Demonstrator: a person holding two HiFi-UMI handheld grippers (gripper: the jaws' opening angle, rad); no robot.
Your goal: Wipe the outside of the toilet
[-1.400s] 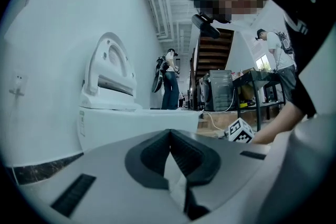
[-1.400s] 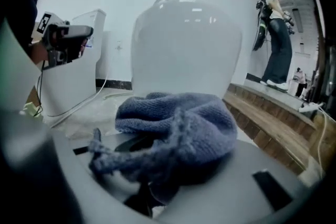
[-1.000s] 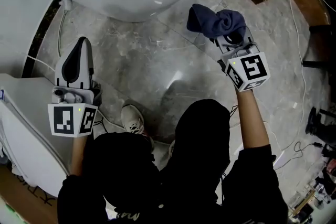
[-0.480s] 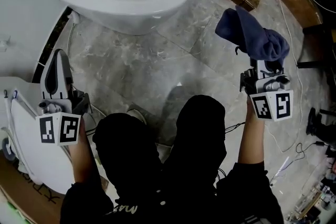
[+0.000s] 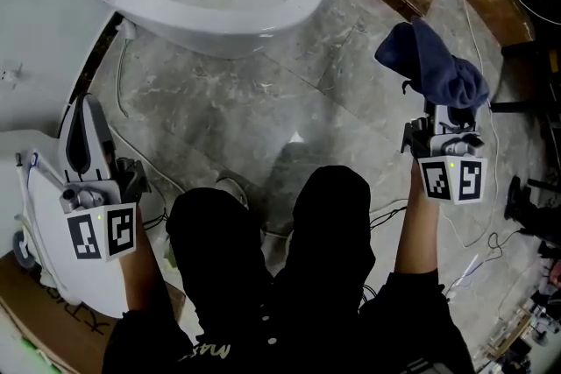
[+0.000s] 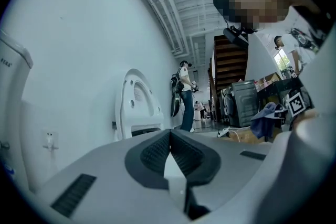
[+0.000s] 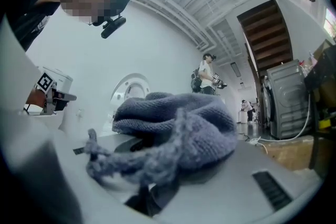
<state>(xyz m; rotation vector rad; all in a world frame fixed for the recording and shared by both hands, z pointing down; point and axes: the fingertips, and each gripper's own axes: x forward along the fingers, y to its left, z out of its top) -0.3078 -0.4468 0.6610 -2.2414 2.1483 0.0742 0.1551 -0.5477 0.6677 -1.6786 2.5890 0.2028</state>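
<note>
**A:** Where's the wiping at? Nothing on the toilet (image 5: 294,4) seems to be touched right now.

**B:** Yep, no contact yet. The toilet is seen at the top of the head view, and both tools are held well apart from it, lower in the frame. The blue cloth (image 5: 436,66) is clamped in the right tool (image 7: 152,194). It's bunched up over the jaws, so a soft wad gets presented instead of bare plastic.

**A:** And the left tool (image 5: 84,127)?

**B:** Jaws pressed together, nothing pinched between them. It's parked off to the left, probably just so it's out of the way, since only one cloth is needed.

**A:** So what's called for next?

**B:** Presumably the cloth has to be carried over and down to the bowl's outer wall. A loose end is dangling, so the floor (image 5: 263,118) could get swept by accident if it's lowered carelessly.
</note>
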